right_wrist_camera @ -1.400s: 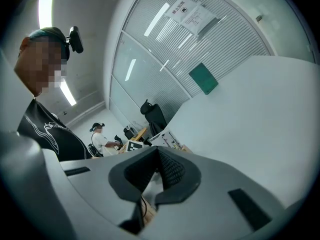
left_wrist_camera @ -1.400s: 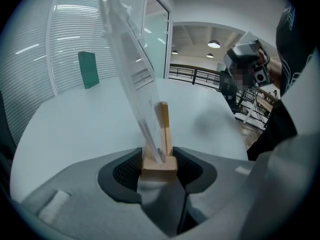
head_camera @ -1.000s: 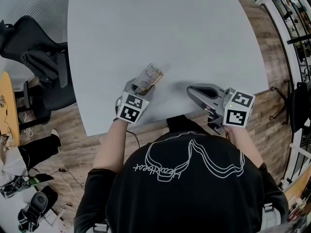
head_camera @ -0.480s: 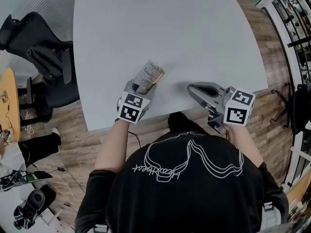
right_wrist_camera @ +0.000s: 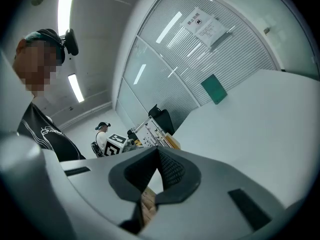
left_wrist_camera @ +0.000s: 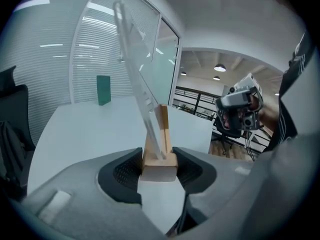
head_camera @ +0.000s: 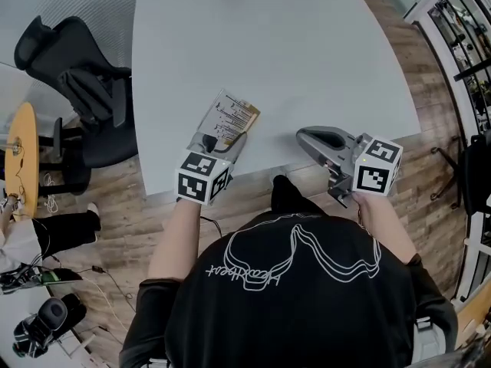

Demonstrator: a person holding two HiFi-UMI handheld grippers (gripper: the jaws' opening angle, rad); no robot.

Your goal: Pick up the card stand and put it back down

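One view, left gripper's (left_wrist_camera: 159, 170): jaws tight on card stand (left_wrist_camera: 162, 134) base; right gripper's (right_wrist_camera: 156, 176) together.

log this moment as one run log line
left tool: shut on card stand base | right tool: shut, empty | stand: over table

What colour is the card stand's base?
The base is pale tan wood, clearest in the left gripper view.
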